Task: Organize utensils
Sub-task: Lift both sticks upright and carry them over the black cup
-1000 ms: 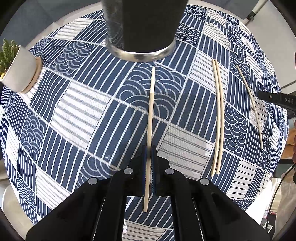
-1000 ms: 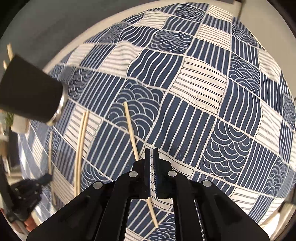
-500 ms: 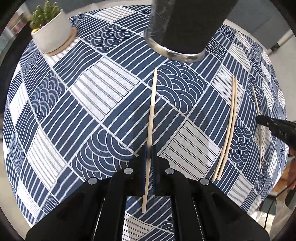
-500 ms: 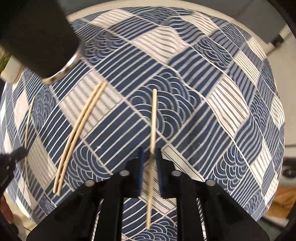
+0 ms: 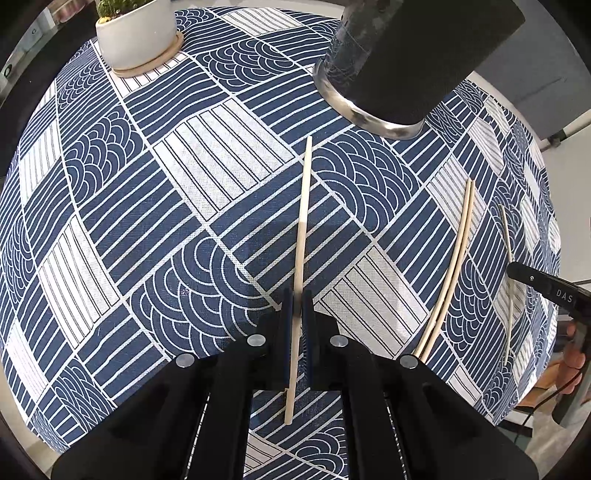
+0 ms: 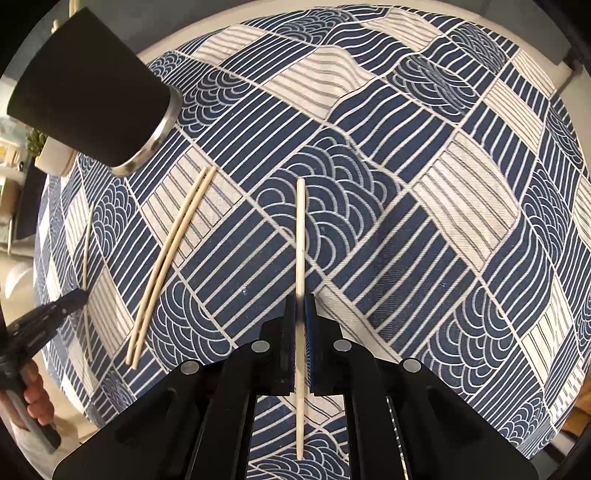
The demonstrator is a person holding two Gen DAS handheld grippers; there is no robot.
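A potted plant [image 5: 136, 35] in a white pot stands at the far left corner of the blue-and-white patterned tablecloth [image 5: 207, 162]. To its right is a tall black cup [image 5: 406, 59] with a metal base, upright on the cloth.

The left gripper [image 5: 297, 306] points steeply down with its jaws pressed together on a pale wooden chopstick [image 5: 302, 236]; the stick runs out past the fingertips toward the cup and also sticks out behind them.

Further right, a pair of chopsticks [image 5: 448, 273] lies on the cloth, side by side and touching, between the two grippers.

At the right, the right gripper [image 6: 300, 306] also points steeply down, its jaws closing and pinching a second chopstick [image 6: 301, 236], which lies in line with the fingers. Seen from the left wrist, that gripper's black tip sits at the right edge over this stick, with part of a hand [image 5: 574, 363] behind it.
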